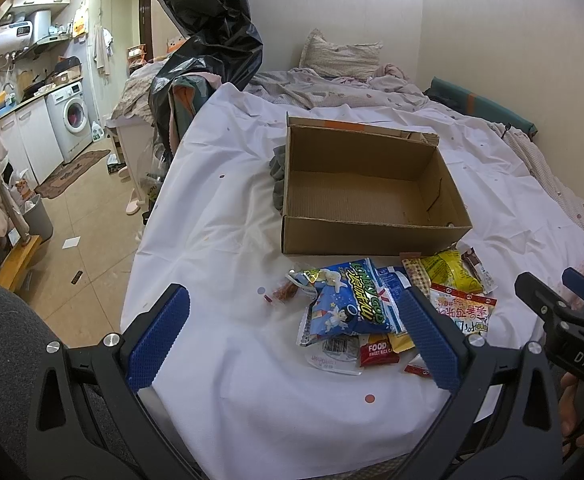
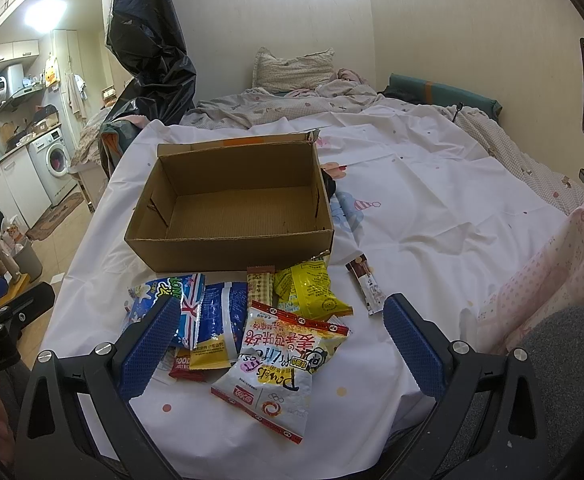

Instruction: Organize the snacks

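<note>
- Left gripper [image 1: 298,334]: jaws wide apart, nothing between them; hovers over near edge of the bed's white sheet [image 1: 219,208], just left of the snack pile. Its right blue pad overlaps the pile's right half in left wrist view.
- Right gripper [image 2: 279,344]: jaws wide too, empty; pile sits framed between its pads in right wrist view. It also shows at far right of left wrist view [image 1: 564,312].
- Cardboard box [image 1: 366,192]: open top, nothing inside, on the sheet just behind the snacks; front wall near the pile, can't tell if touching.
- Snack pile, loose & overlapping, all outside the box:
  - blue "Lonely God" bag [image 1: 348,304] on left side, lying over a dark blue packet [image 2: 217,316] w/ yellow lower part.
  - red "Food" rice cake pack [image 1: 376,354] at near edge, partly under the blue stuff.
  - yellow bag [image 2: 308,290] close to box front.
  - white bag w/ red trim & pink lettering [image 2: 287,364], nearest the right gripper, on top of others.
  - checked tan bar [image 2: 259,284] between dark blue packet & yellow bag.
  - brown-and-white bar [image 2: 368,286] lies apart, right of the pile.
- Bg: pillow [image 2: 292,68] & rumpled quilt at head of bed, black plastic bag [image 1: 211,28] at left, washing machine [image 1: 71,120] in the kitchen area.
</note>
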A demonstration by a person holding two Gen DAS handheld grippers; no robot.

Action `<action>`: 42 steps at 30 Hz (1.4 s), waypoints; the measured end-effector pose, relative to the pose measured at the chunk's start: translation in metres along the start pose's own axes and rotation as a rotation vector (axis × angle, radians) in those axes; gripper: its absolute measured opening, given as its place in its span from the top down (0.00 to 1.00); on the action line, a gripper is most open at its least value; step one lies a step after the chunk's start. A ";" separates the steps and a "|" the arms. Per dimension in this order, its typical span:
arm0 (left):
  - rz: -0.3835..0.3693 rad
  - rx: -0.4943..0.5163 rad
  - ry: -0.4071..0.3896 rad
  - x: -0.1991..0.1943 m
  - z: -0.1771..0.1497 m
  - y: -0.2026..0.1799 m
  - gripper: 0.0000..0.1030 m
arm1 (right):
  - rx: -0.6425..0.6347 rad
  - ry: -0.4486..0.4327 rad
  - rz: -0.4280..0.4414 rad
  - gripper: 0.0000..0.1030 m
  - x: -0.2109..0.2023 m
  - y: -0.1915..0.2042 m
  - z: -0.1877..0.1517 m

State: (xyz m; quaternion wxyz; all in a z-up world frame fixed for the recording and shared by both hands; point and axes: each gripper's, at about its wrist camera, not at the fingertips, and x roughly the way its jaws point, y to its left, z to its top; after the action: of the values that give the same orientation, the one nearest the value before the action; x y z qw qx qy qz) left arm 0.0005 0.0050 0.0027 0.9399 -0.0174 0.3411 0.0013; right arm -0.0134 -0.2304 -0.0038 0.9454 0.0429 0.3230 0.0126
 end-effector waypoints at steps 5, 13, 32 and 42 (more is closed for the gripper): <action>0.001 0.000 0.001 0.000 0.000 0.000 0.00 | 0.001 -0.001 0.001 0.00 0.000 -0.001 -0.001; 0.000 0.000 0.000 0.000 0.000 0.000 0.00 | 0.002 0.003 0.003 0.00 0.000 -0.001 -0.001; 0.002 0.000 0.001 0.000 0.000 0.000 0.00 | 0.028 0.032 0.005 0.00 0.005 -0.009 0.009; 0.013 -0.039 0.030 0.004 0.001 0.011 0.00 | 0.210 0.463 -0.016 0.00 0.093 -0.041 -0.009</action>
State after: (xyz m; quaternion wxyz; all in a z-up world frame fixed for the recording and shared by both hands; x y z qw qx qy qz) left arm 0.0043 0.0162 0.0004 0.9342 -0.0334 0.3550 0.0137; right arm 0.0542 -0.2660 -0.0712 0.8367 0.1343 0.5306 -0.0189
